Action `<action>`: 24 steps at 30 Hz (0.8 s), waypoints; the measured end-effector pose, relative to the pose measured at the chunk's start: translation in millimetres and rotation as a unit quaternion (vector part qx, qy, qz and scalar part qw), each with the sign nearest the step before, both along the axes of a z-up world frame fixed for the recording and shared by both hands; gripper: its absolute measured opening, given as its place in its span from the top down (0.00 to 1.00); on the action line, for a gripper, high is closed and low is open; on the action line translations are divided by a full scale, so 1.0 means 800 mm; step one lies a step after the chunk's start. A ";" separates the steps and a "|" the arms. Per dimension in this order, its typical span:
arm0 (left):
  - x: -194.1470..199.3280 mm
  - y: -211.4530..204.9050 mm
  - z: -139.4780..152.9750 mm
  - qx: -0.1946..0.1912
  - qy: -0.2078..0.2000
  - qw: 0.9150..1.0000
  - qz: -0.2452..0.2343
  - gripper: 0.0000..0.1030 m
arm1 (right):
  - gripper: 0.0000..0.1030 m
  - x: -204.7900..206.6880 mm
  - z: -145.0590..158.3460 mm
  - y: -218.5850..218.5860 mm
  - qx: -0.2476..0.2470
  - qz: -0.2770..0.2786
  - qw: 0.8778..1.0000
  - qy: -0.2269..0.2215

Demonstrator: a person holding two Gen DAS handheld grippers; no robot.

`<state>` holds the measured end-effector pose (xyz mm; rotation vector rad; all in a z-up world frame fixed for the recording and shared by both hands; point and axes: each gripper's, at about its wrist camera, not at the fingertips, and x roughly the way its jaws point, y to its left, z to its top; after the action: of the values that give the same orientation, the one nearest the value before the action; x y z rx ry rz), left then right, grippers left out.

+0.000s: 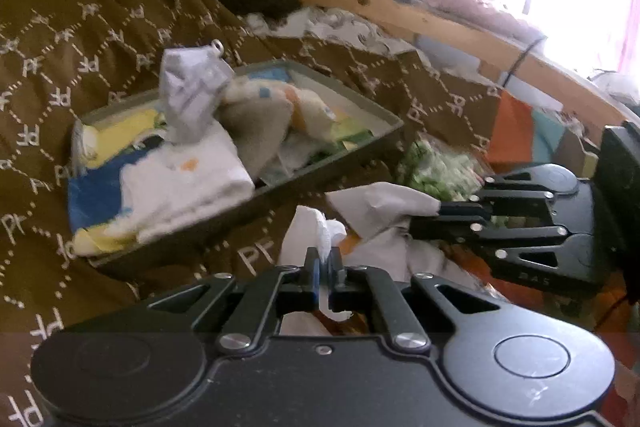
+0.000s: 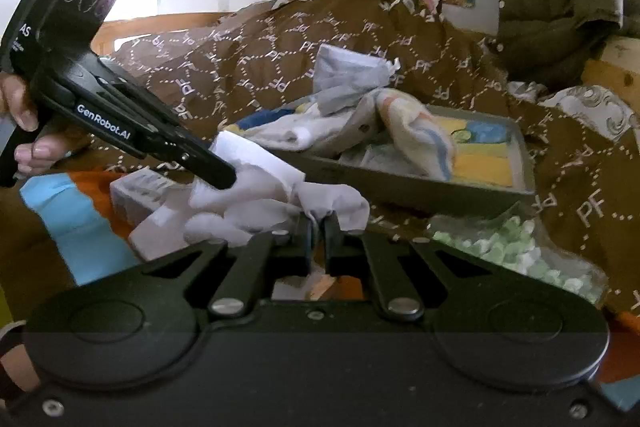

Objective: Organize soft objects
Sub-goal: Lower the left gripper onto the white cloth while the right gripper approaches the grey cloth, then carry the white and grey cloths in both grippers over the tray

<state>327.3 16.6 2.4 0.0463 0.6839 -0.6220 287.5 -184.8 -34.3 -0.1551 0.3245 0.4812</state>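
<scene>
Both tongs are clamped shut on one crumpled white cloth (image 2: 256,195) lying on the bed: the left tongs (image 1: 325,263) pinch one edge, the right tongs (image 2: 318,227) another, probably to spread or fold it. The shallow grey tray (image 1: 384,115) of folded cloths sits just beyond.
</scene>
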 end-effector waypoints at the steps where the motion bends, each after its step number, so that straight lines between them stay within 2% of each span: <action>1: 0.001 0.001 0.003 -0.004 -0.007 1.000 0.002 0.98 | 0.99 0.000 0.002 -0.001 0.000 -0.004 1.000 -0.004; 9: 0.027 -0.005 0.049 -0.063 -0.079 0.995 0.010 0.98 | 0.99 0.006 0.039 -0.007 -0.009 -0.050 0.998 -0.048; 15: 0.059 -0.033 0.071 -0.095 -0.126 0.987 0.012 0.98 | 0.99 0.046 0.078 -0.017 -0.018 -0.100 0.992 -0.077; 20: 0.099 -0.059 0.072 -0.115 -0.136 0.984 0.027 0.98 | 0.99 0.096 0.096 -0.021 -0.022 -0.145 0.987 -0.062; 24: 0.125 -0.072 0.064 -0.121 -0.124 0.984 0.036 0.98 | 0.99 0.129 0.089 -0.021 -0.024 -0.172 0.984 -0.031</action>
<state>427.7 -41.0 53.8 -0.1252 0.3637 -0.6136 391.1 -201.7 37.3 -0.1572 0.2954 0.1265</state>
